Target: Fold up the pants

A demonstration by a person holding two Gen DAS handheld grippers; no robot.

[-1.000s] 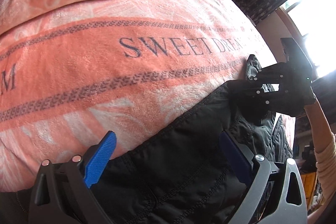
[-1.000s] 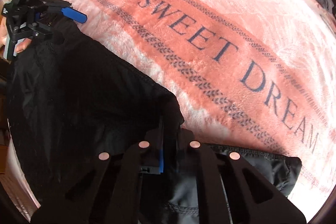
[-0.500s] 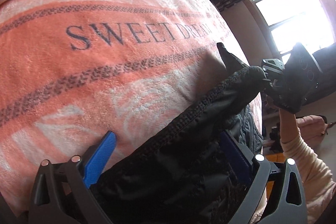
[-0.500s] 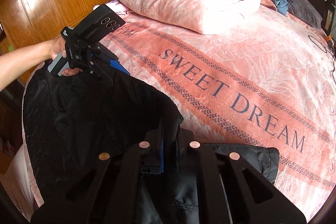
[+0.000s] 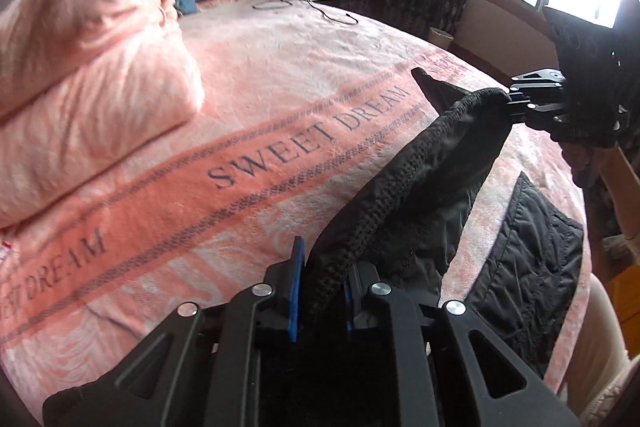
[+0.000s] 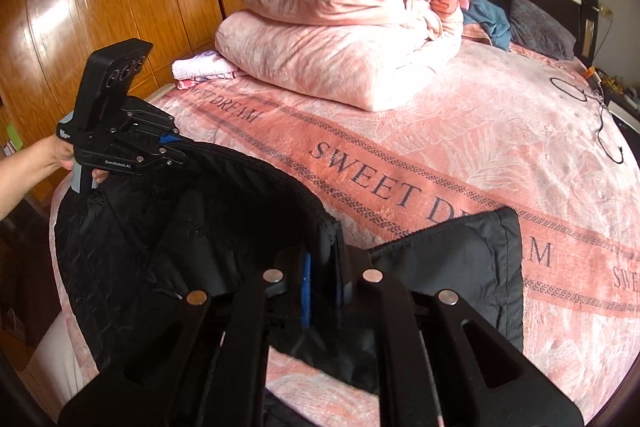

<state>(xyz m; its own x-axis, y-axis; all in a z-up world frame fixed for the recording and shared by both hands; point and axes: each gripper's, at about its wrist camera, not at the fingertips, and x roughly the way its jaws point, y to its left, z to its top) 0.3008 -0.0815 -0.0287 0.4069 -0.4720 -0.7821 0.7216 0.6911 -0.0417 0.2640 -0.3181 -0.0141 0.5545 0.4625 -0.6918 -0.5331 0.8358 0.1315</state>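
Now | both tongs (image 5: pixel 320 291) (image 6: pixel 322 287) clamp pants (image 5: pixel 404 187) waistband | lifted above bedspread (image 5: pixel 280 75)

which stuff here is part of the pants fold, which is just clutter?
In play: black pants; left gripper and right gripper, each clamped on the waistband; pink blanket as work surface.

Clutter: folded pink duvet, blue garment, black cable, grey pillow.
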